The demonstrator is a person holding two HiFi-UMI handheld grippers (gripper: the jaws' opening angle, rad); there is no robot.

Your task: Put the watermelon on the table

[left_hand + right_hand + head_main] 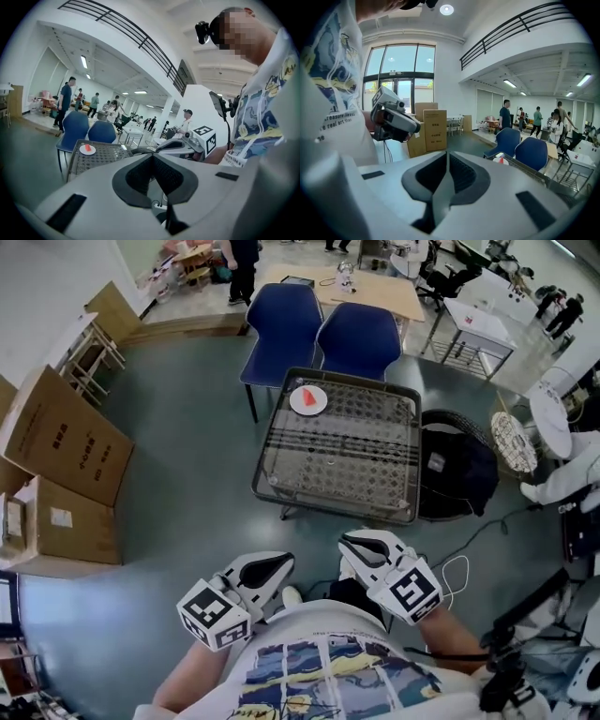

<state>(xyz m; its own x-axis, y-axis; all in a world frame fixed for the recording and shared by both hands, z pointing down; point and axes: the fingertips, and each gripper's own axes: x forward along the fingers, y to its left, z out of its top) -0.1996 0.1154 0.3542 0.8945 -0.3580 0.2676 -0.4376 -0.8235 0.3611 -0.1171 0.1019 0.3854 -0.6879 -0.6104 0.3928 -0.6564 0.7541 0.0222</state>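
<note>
Close against my chest, I held both grippers side by side, well short of the table. Left gripper: jaws fully together, nothing between them. Right gripper: same, pads met edge to edge, empty. Each gripper view caught the other gripper off to its side.

Watermelon was a small red wedge sitting on a white plate at the far left corner of the table, well apart from both grippers. The table had a glass top over a perforated layer in a dark frame and stood on the grey-green floor ahead of me.

Two blue chairs stood just beyond its far edge. Black bag sat just beside its right side. Cardboard boxes were at the left by the wall.
</note>
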